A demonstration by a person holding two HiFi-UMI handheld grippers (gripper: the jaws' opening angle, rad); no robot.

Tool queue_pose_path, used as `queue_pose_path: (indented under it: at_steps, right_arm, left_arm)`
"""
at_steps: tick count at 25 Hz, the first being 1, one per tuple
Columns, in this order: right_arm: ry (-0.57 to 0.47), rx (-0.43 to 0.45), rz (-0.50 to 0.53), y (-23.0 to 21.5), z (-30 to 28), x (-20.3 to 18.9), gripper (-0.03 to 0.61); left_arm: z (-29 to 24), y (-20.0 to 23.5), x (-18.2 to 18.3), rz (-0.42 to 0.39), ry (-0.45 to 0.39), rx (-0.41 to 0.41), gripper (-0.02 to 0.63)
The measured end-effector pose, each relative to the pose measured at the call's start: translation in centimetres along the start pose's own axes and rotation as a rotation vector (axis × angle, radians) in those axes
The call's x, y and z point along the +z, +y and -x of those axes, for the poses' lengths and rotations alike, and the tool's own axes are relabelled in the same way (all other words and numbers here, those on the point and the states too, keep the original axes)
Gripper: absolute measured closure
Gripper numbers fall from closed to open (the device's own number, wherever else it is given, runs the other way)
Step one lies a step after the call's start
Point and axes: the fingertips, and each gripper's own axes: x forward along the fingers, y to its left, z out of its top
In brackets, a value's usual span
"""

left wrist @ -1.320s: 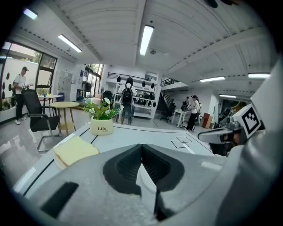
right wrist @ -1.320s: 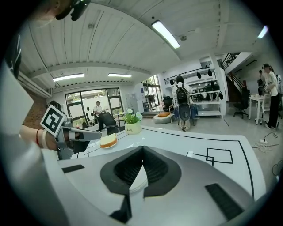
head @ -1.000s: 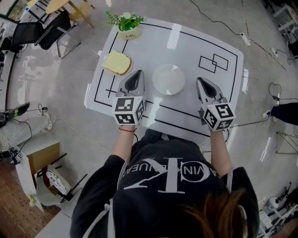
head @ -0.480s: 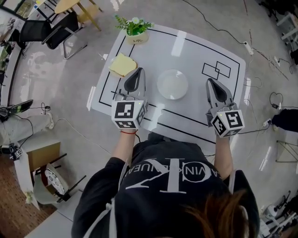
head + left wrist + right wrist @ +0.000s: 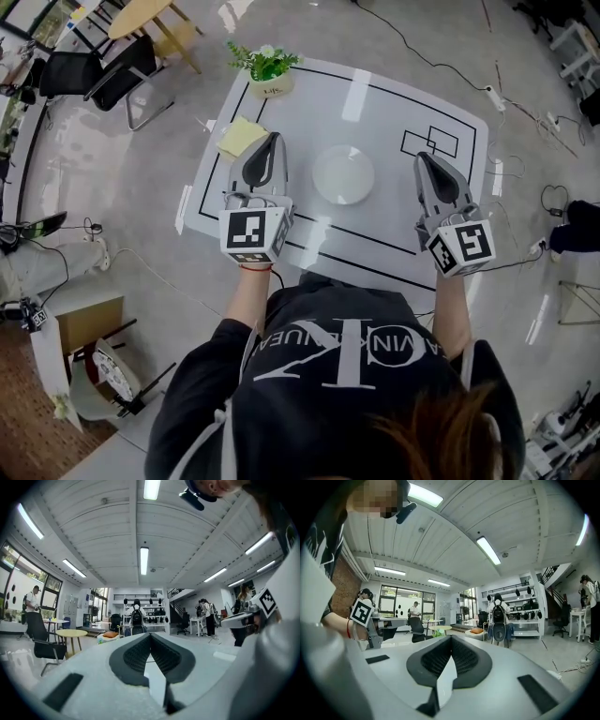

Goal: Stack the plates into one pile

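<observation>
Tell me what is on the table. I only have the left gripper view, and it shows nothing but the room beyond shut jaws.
Observer: In the head view the plates sit mid-table as one white round shape; I cannot count them.
Operator: Give me the grippers' places.
Observer: The left gripper is to the left of the plates and the right gripper to their right. Neither touches them.
Operator: Check the right jaws.
Observer: The right gripper view shows them shut with nothing between them.
</observation>
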Motion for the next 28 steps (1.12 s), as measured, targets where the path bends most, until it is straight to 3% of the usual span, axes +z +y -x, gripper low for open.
queue_pose_path:
  at_steps: [28]
  right_arm:
    - [-0.033, 0.052, 0.001, 0.8, 0.3, 0.8, 0.578]
  left_arm:
    - [2.7, 1.4, -0.6, 0.008, 0.014, 0.072, 0.606]
